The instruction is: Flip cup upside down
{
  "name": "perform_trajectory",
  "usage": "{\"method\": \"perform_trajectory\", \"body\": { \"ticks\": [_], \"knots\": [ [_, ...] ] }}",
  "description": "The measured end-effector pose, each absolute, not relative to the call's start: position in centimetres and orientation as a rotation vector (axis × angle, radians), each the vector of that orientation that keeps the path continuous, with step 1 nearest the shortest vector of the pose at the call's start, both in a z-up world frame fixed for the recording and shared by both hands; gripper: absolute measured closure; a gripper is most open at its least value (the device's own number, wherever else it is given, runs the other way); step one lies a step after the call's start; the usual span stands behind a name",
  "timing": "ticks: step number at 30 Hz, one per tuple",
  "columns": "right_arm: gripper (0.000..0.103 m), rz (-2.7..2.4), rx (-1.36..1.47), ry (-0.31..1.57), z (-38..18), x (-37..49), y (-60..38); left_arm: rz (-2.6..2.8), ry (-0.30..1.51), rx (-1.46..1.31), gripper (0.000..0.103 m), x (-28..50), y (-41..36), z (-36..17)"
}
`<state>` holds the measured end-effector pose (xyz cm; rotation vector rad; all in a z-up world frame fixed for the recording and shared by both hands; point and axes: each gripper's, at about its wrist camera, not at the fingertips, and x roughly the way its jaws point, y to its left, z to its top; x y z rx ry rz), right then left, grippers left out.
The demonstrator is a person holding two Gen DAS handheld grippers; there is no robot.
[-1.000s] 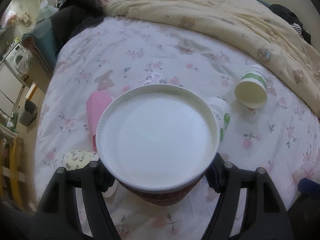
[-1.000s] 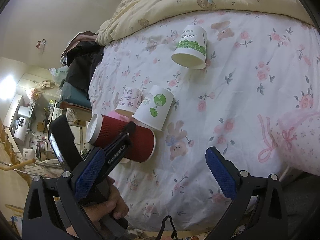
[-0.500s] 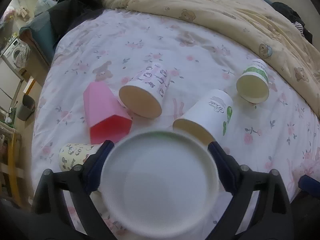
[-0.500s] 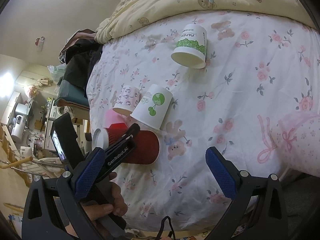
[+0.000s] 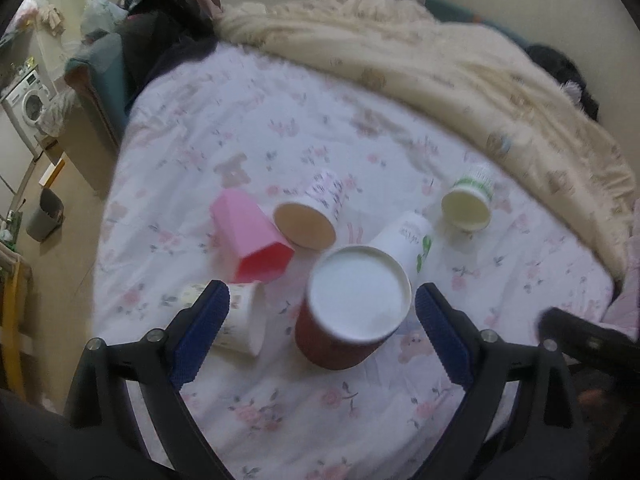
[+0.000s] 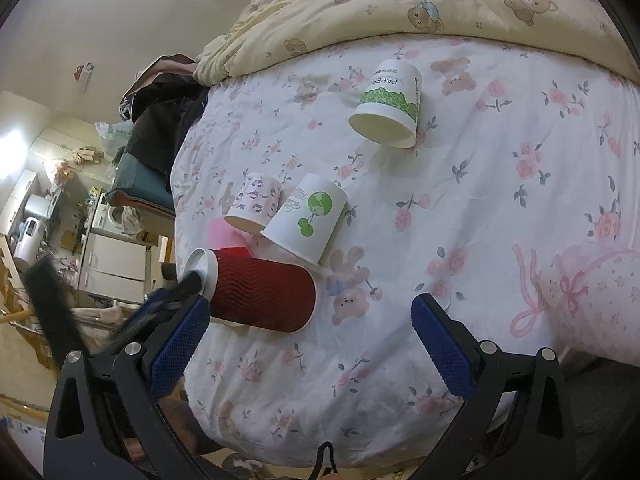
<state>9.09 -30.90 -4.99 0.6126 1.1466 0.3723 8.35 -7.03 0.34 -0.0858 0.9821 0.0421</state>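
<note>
Red cup (image 5: 352, 312) stands mouth-down on the bed (image 5: 280, 136), its white base facing up. It sits between the tips of the left tongs (image 5: 320, 316), touching neither pad. Left tongs wide, holding nothing. Right tongs (image 6: 308, 340) also wide, nothing between them; from the right wrist view the red cup (image 6: 260, 292) is just beyond the left pad (image 6: 176, 344).

Landmark = red cup. White cup with green globe (image 6: 308, 216) lies touching or just behind it. Pink cup (image 5: 252, 236) and the cup with the small purple print (image 5: 312, 216) are near, behind it and to its left. Another pale cup (image 5: 236, 320) lies just beside it on the left. Green-banded cup (image 6: 388, 104) is well apart.

Handling guess: paper cup, rippled sleeve, so light, grippy, easy to crush. Take it mid-wall across the sleeve, gentle squeeze, not at the rim. Soft bedding means it could tip. Looks already flipped.
</note>
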Motion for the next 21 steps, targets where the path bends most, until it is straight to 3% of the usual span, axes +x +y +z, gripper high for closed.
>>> {"method": "perform_trajectory", "body": {
  "ticks": [9,21],
  "knots": [
    [0.0,0.398,0.473,1.084,-3.4,8.0,-28.8,0.097,0.855,-0.088,0.011,3.3,-0.8,4.4],
    [0.0,0.474,0.308,1.001,-2.2,5.3,-24.2,0.122,0.87,-0.122,0.011,-0.2,1.3,2.1]
  ]
}}
